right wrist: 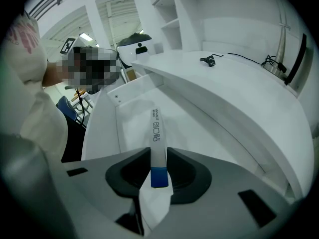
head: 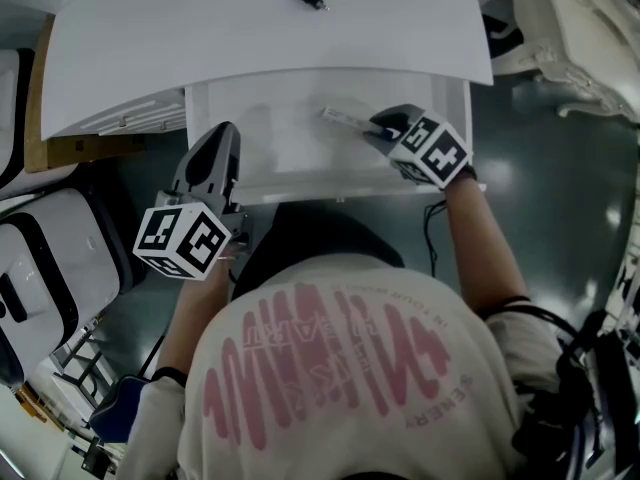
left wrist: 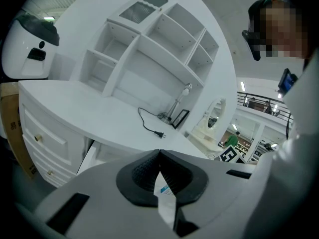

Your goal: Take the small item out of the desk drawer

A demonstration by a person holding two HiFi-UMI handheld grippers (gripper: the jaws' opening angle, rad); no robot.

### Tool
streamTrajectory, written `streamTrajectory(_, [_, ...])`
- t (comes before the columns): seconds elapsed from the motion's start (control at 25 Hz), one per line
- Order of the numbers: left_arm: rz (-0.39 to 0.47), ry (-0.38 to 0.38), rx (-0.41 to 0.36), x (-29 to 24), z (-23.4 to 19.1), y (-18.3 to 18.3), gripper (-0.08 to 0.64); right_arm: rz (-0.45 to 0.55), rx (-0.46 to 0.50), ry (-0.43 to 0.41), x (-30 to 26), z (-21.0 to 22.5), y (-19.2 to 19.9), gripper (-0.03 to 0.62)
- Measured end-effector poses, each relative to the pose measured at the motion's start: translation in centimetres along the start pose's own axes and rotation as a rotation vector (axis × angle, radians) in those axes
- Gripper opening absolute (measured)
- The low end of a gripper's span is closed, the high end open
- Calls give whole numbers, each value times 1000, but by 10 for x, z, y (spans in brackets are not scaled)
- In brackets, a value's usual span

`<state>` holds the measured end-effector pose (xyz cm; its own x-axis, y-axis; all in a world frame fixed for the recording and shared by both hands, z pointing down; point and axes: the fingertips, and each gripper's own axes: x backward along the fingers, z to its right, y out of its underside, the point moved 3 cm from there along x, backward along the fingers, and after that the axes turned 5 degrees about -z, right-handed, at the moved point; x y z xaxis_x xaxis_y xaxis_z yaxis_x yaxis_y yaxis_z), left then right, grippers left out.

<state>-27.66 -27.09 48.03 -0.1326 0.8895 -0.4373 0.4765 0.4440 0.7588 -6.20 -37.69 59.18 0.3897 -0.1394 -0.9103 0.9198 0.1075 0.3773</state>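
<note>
Small item (right wrist: 156, 128), a slim white strip, is being gripped by its blue near end in the right gripper (right wrist: 158, 153) inside the open drawer (head: 300, 183). Its long axis is pointing straight ahead of the jaws. The left gripper (left wrist: 159, 153), closed and empty, is being held off at the drawer's left front.

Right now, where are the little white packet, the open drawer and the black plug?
little white packet (right wrist: 156, 131), right gripper view, on its printed middle.
open drawer (head: 280, 138), head view, on its bare floor.
black plug (head: 318, 4), head view, on the plug body at the cord's end.
</note>
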Motion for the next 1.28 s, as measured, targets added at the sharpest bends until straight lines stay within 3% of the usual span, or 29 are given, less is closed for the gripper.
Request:
streamTrajectory(0.44, [-23, -13, -4, 4, 15, 1, 28, 38, -49, 44, 20, 1, -1, 104])
streamTrajectory(0.64, [7, 6, -11, 12, 31, -8, 28, 68, -80, 67, 38, -4, 1, 104])
streamTrajectory(0.88, [30, 4, -46, 20, 53, -12, 28, 133, -104, 116, 66, -8, -2, 104])
streamTrajectory(1.28, [70, 14, -82, 43, 78, -21, 28, 274, -230, 215, 116, -25, -6, 103])
